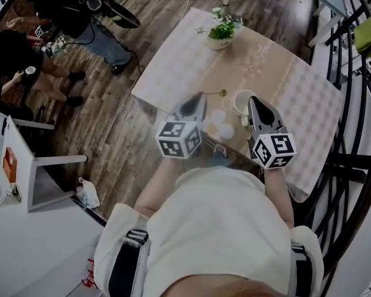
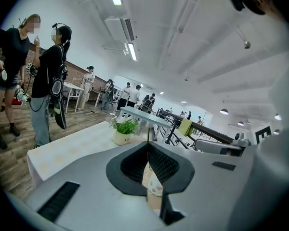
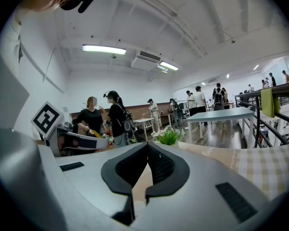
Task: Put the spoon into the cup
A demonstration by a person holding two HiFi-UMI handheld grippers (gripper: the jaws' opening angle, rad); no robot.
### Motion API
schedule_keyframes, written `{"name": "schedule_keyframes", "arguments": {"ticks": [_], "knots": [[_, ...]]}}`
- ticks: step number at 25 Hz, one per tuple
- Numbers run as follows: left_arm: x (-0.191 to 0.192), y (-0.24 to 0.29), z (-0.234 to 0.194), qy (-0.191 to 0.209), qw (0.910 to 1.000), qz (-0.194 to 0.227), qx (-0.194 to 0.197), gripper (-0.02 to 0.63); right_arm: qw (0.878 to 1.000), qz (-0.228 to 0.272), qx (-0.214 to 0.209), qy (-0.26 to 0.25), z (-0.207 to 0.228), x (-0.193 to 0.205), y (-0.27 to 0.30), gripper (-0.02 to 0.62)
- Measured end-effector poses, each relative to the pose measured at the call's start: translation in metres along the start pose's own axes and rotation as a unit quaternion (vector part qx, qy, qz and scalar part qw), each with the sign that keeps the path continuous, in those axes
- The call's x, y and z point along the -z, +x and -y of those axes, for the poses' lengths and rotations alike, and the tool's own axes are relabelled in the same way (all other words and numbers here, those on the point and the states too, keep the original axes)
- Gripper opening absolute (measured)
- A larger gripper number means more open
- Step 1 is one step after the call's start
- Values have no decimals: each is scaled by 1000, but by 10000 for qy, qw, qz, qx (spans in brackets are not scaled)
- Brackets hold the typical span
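Holding: left gripper [image 1: 201, 98] had its jaws pressed together on the thin gold stem of the spoon [image 1: 215, 94]; the rest of the stem stuck out past the tips.
Second tool: right gripper [image 1: 252, 101] had its jaws together with nothing between them, just beside the cup [image 1: 241, 102].
Location of task item: spoon was carried above the table [image 1: 185, 60], lying nearly level, its free end near the cup's rim but apart from it, and not yet inside.
Risk, slip: the stem was slender and pinched at one end only, so it could swivel or slide between the pads and drop onto the cloth.
Risk, angle: lowered as it lay, the spoon would likely bridge the rim instead of entering; it looked to need tipping downward first.
Risk, knock: the cup appeared light, so a push from the spoon's end or from the neighbouring right gripper could shift or topple it.
Count, spoons: one.
Count, cups: one.
Count, pale round discs [image 1: 217, 115] near the cup: two.
Count, potted plant [image 1: 221, 33]: one, well apart at the table's far end.
Count, grippers: two.
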State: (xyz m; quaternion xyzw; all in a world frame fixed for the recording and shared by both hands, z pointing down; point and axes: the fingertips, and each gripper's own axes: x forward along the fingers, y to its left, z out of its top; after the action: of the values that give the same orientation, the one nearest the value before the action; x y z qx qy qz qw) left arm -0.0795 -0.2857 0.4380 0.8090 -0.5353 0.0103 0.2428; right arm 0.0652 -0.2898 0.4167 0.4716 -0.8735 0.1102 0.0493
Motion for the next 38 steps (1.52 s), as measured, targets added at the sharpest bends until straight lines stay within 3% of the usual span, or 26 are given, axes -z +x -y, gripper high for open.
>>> {"name": "schedule_keyframes", "arguments": {"ticks": [13,26,38], "knots": [[16,53,23,-50,9989,-365,292,5,9991,-221,308,208,53,19,5,0],[55,86,54,-24,9942,-889,603,5,9971,-388,544,350,90,34,-2,0],[93,112,57,82,9886,-1386,574,5,9955,-526,612,493,111,49,-2,0]]}}
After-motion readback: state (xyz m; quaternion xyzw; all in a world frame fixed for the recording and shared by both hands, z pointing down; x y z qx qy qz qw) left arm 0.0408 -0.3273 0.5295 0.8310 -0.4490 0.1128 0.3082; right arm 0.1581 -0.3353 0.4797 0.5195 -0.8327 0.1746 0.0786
